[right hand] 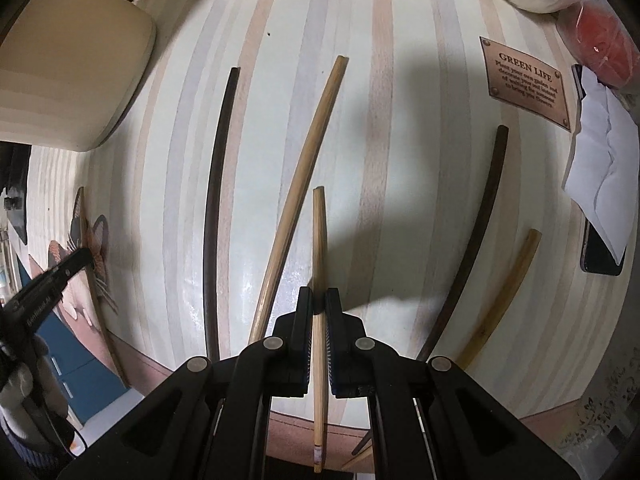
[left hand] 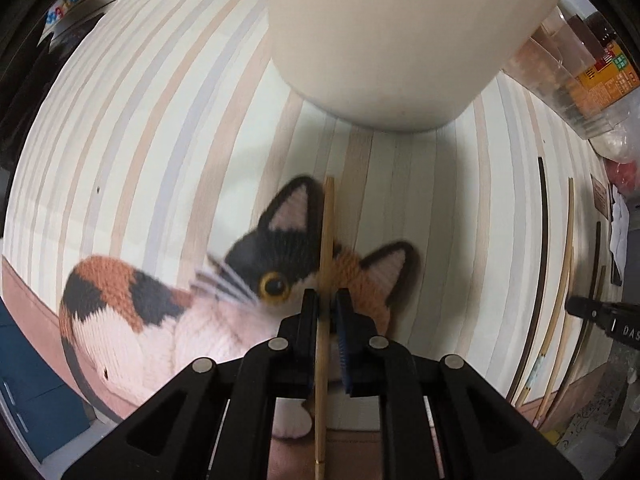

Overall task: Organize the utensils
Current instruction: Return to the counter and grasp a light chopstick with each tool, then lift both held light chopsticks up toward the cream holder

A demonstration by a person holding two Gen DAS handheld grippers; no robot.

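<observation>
Left gripper (left hand: pixel 326 300) is clamping a slim, pale bamboo chopstick (left hand: pixel 325 264) between its black ribbed pads, the stick running straight along the jaws. It is hanging over a knitted calico cat mat (left hand: pixel 160 320), fuzzy in orange, black and pink yarn. Just beyond, a smooth cream cylindrical holder (left hand: pixel 392 40) is standing on the striped surface (left hand: pixel 152 128).

Right gripper (right hand: pixel 319 300) is pinching a second light bamboo chopstick (right hand: pixel 319 240), round in section, jaws closed tight on it. Under it, loose sticks are lying on the glossy pastel-striped surface: a dark, thin one (right hand: pixel 216 200) at left, a tan one (right hand: pixel 304 168) angled beside the held stick, another dark one (right hand: pixel 476 232) and a short tan one (right hand: pixel 504 292) at right. A brown plaque (right hand: pixel 524 84) reading "GREEN LIFE" is showing farther right.
</observation>
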